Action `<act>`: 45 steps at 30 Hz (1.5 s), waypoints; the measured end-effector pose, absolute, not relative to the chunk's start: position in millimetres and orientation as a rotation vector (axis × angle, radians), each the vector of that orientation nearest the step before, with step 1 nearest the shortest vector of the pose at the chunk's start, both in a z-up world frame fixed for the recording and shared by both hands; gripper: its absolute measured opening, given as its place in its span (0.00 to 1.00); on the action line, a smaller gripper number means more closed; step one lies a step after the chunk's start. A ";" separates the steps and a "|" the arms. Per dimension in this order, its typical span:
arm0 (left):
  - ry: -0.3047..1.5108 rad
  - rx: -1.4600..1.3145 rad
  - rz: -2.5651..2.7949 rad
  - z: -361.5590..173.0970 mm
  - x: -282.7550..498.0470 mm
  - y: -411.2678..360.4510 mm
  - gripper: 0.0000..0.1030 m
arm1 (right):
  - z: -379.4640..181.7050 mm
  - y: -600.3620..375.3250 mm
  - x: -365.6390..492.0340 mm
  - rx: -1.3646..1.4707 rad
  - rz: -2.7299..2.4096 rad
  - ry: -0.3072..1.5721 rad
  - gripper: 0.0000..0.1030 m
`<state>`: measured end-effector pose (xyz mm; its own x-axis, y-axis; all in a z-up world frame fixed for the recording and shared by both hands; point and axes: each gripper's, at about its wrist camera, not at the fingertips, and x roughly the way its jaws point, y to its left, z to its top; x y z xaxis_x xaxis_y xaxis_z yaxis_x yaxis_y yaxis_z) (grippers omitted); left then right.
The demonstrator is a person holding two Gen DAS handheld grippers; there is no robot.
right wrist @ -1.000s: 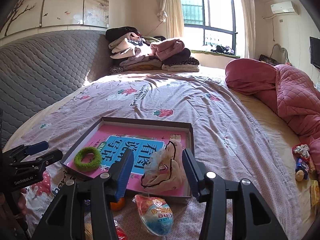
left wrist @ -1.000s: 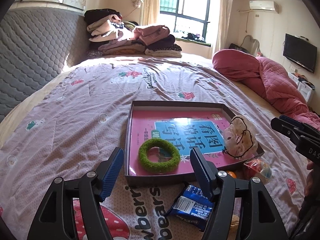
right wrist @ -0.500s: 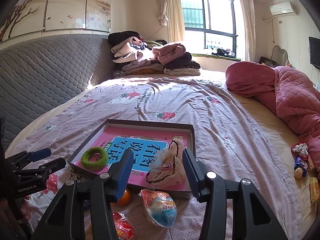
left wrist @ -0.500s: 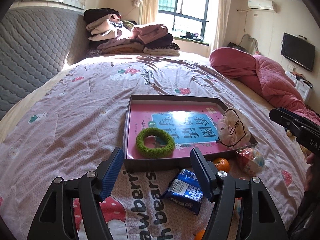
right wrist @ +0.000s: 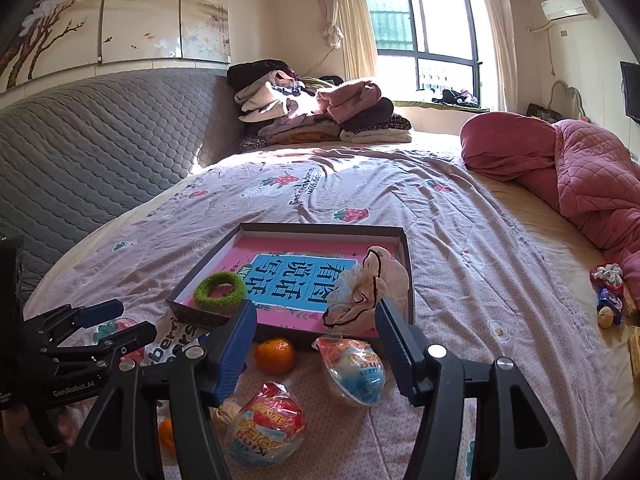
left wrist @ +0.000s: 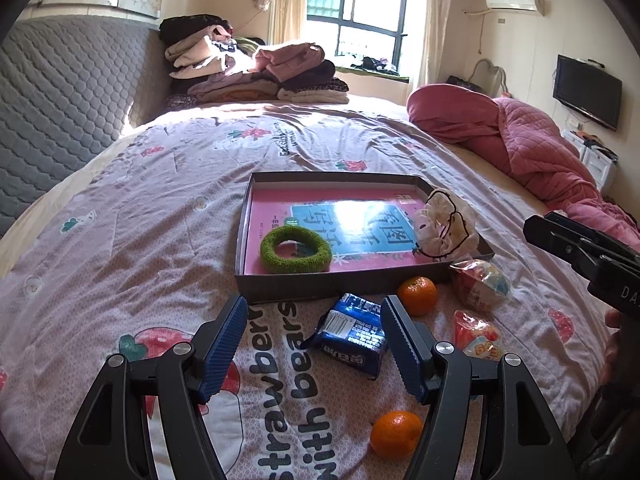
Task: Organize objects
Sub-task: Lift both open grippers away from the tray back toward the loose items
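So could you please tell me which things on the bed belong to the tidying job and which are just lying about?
Part of the job:
- shallow box
- green ring
- cream scrunchie
- blue packet
- two oranges
- two wrapped eggs

Just lying about:
- folded clothes
- pink quilt
- television

Left gripper point(left wrist: 314, 342) open, right gripper point(right wrist: 316, 336) opening, both empty

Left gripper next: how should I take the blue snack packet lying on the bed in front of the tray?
Grip the blue packet across its narrow width at the middle, coming down from above. It lies flat on the bedspread, clear of the tray, with its long axis running away from the left gripper, whose open jaws probably already straddle that width. Mind the orange beside its far corner.
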<state>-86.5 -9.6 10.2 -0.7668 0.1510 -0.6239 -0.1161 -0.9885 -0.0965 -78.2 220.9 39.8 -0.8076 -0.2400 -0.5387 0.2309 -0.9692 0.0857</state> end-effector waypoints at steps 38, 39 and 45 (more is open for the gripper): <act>0.000 -1.054 2.774 14.8 -20.8 15.0 0.68 | 35.2 212.3 -19.4 0.945 -2.769 -0.016 0.64; 0.007 -1.054 2.773 14.6 -19.9 15.8 0.68 | 35.6 211.9 -17.8 0.942 -2.770 -0.015 0.64; 0.004 -1.065 2.771 15.0 -15.6 15.6 0.68 | 37.3 208.5 -10.3 0.933 -2.765 -0.007 0.64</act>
<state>-15.6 15.6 15.0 -0.7293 0.1599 -0.6652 -0.1617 -0.9850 -0.0595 -10.3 208.5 37.3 -0.7731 -0.2115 -0.5980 0.2083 -0.9751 0.0755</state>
